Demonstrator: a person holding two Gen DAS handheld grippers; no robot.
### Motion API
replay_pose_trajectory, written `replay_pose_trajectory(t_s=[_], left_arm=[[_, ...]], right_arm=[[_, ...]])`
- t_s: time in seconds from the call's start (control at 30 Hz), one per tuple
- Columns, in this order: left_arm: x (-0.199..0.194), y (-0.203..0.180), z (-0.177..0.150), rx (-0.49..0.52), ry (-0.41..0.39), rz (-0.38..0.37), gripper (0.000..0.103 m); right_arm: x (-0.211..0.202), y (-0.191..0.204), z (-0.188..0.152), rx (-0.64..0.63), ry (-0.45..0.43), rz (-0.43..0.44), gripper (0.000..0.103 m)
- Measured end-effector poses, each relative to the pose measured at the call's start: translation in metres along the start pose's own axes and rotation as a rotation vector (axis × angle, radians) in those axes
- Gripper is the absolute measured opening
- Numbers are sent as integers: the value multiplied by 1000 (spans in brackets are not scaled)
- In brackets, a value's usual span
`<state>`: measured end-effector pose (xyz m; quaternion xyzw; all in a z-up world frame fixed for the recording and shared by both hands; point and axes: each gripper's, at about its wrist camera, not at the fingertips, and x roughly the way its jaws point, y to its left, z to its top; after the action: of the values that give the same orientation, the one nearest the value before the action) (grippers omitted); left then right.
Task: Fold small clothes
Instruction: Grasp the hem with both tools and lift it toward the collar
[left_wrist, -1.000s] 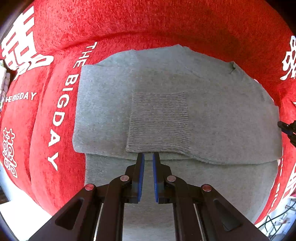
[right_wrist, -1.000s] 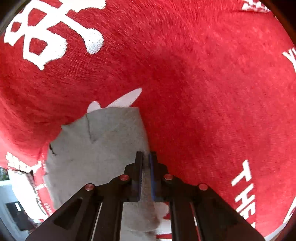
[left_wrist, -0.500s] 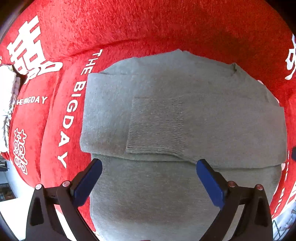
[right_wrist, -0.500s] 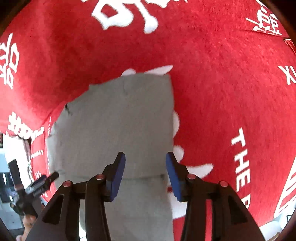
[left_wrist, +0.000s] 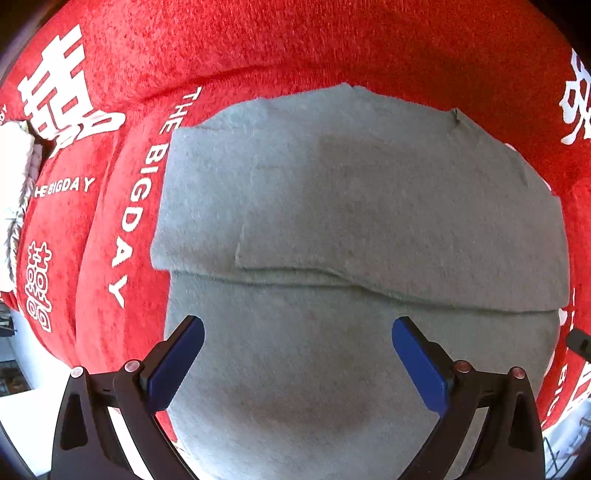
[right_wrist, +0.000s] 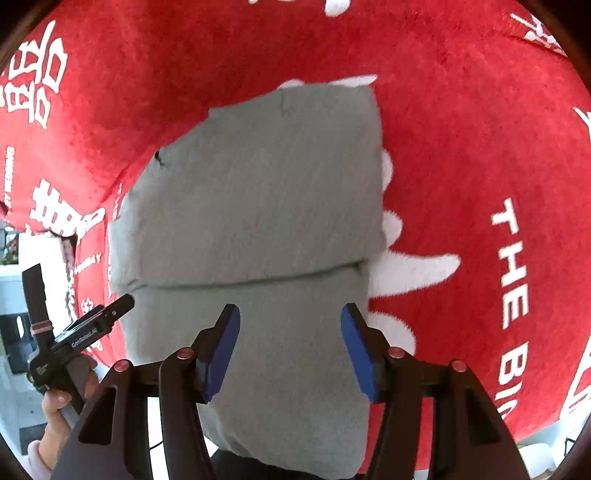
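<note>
Fingers: 2 grippers, left gripper (left_wrist: 297, 363) wide, right gripper (right_wrist: 290, 349) opening; 1 grey garment (left_wrist: 354, 221) folded.

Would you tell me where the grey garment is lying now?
In both wrist views the grey garment lies folded on the red printed cloth, under the open tongs.

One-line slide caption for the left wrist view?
Open left gripper hovers over a folded grey garment on a red printed cloth.
</note>
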<state>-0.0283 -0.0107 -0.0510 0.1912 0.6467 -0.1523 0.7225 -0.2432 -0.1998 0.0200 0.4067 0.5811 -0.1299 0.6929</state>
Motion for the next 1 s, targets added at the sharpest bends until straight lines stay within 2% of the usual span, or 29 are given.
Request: replay_pose_trajectory(t_s=[0.13,0.23,0.3,0.43,0.73,0.9,1.0], left_arm=[[-3,-1,-14,6,-11,-16,102],[-7,-3,-34,26,20,-86,102],[-4,2,-42,34,35,-107,102],[2,8,-58,56,73,-113,102],[5,37,-97,72,63,-109,102],[5,61,-118,52,69,-117,102],[9,78,-136,23,96,-147,102]], right_arm=[[3,2,-11,-14,26,25,61],[9,6,-21,-19,50,42,61],[14,8,-28,-17,62,50,61],[25,18,-46,-10,75,71,61],[37,32,-92,9,103,80,61],[44,43,-115,4,119,78,61],[45,43,-126,-2,127,74,61]])
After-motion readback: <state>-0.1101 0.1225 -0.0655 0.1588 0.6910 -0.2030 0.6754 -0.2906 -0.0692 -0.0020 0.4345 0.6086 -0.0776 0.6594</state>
